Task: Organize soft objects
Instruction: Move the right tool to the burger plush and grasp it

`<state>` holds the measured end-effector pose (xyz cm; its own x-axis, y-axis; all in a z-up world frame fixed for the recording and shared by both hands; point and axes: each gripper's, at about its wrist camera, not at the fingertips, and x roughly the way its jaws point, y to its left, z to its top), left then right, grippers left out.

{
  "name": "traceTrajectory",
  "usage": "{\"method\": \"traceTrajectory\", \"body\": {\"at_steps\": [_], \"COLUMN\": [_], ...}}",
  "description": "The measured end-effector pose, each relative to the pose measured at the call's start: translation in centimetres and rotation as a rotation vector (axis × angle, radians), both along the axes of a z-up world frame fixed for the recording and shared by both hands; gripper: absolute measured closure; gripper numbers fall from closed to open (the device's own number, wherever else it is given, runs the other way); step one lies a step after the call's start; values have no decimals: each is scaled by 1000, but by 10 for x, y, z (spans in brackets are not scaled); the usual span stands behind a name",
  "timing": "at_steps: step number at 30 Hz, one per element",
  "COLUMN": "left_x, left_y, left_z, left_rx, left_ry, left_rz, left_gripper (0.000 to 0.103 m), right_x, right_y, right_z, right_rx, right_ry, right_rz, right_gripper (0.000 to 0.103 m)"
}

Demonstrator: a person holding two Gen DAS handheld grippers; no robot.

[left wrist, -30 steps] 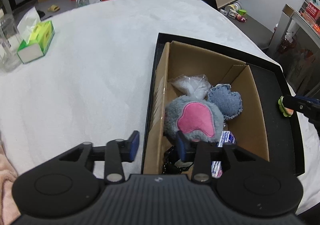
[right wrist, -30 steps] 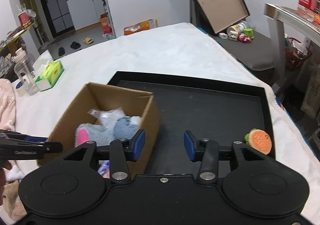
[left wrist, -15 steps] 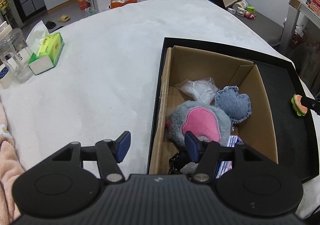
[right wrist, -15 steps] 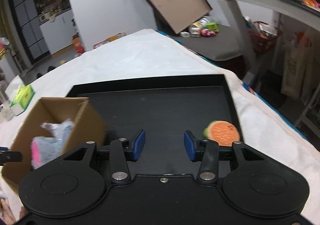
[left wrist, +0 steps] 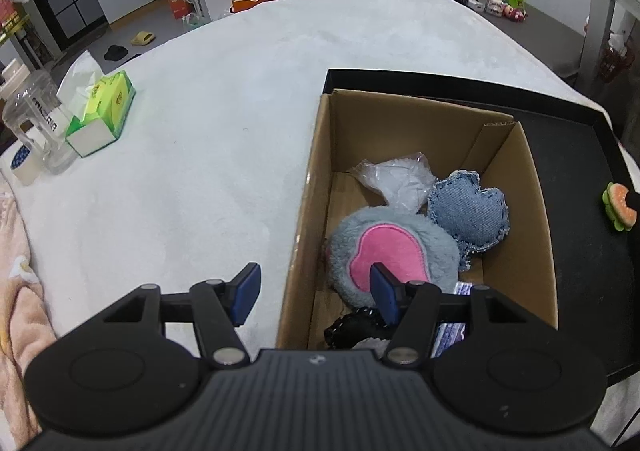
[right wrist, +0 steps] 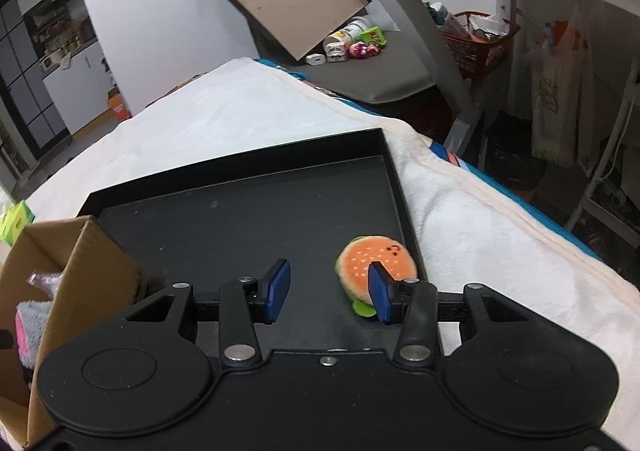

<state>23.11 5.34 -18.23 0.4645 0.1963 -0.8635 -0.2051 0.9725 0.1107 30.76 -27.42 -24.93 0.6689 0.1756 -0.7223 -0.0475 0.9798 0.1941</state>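
A cardboard box (left wrist: pixel 532 207) stands in a black tray (left wrist: pixel 576 235). It holds a grey and pink plush (left wrist: pixel 392 251), a denim heart cushion (left wrist: pixel 472 211), a clear plastic bag (left wrist: pixel 394 181) and small items underneath. My left gripper (left wrist: pixel 316 293) is open and empty above the box's left wall. A small plush burger (right wrist: pixel 376 263) lies on the tray (right wrist: pixel 240 211) near its right rim; it also shows in the left wrist view (left wrist: pixel 618 207). My right gripper (right wrist: pixel 328 291) is open just left of the burger, its right finger in front of it.
A white blanket (left wrist: pixel 200 151) covers the table. A green tissue box (left wrist: pixel 104 111), a clear jar (left wrist: pixel 36 119) and a tape roll (left wrist: pixel 22 167) stand at the far left. A pink cloth (left wrist: pixel 16 271) lies at the left edge. The table's right edge (right wrist: pixel 520 203) drops off.
My right gripper has swung right and closer to the burger, which now sits by its right finger. My left gripper has opened wider and pulled back a little from the box.
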Motion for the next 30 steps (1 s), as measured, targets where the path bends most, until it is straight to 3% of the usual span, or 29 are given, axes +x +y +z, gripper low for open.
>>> {"method": "traceTrajectory", "body": {"at_steps": [12,15,24,26,27,30], "left_x": [13,14,8,7,6,4], "left_y": [-18,-20,-21,-21,-20,-18], "left_z": [1,1,2,2,3,5], "left_rx": [52,61,57,56,56,50], "left_ry": [7,5,-7,-10,-13,-19], "left_rz": [0,-2,-14,-18,-19,-13], "left_gripper": [44,42,40,40,40,40], "right_x": [21,23,24,22,22,19], "right_y": [-12,-11,-1,1,1,0], "right_z": [-22,-26,-34,-35,-34,-34], "right_rx": [15,19,-67,-87,-103,-112], "right_ry": [37,44,56,55,53,46], "right_rz": [-33,-32,6,10,10,16], "right_gripper": [59,54,50,55,67,73]}}
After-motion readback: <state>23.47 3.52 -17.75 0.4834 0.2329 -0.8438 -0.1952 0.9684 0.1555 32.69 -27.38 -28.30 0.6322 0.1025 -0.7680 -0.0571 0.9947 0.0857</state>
